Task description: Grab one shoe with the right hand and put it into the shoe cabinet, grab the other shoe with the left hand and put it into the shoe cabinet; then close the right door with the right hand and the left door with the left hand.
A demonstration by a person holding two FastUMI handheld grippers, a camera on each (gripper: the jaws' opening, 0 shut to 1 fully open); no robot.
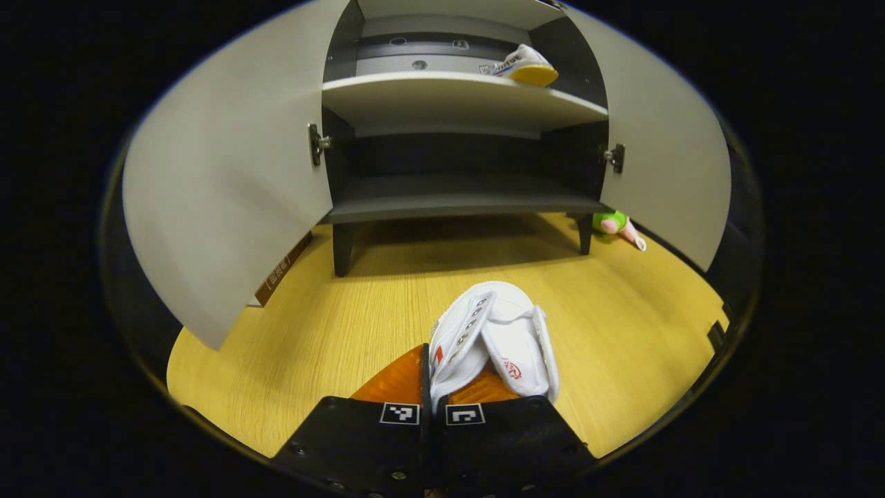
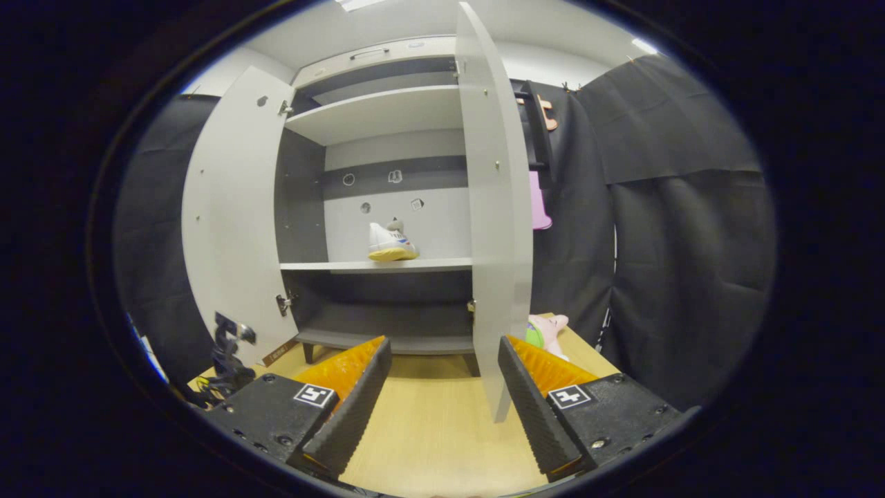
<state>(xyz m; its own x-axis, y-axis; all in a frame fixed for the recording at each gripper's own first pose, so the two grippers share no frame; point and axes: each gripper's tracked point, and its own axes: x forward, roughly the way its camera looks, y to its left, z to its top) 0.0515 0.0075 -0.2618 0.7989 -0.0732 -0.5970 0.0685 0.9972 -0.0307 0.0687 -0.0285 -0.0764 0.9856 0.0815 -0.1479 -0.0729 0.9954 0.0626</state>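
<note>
While clamped in left gripper (image 1: 434,404), fingers pinching the collar, second shoe (image 1: 494,342) hangs low above wooden floor (image 1: 311,325), short of shoe cabinet (image 1: 456,104). First shoe (image 2: 389,243) already on middle shelf (image 2: 377,265). Right gripper (image 2: 442,387) spread wide, empty, close to right door (image 2: 492,228). Risks: thin grip, likely to slip in the lift; toe catching the shelf edge; right fingers bumping the door early.

Two shoes (image 1: 494,342) (image 1: 527,66), two doors (image 1: 225,207) (image 1: 664,173), one cabinet (image 1: 456,97).
</note>
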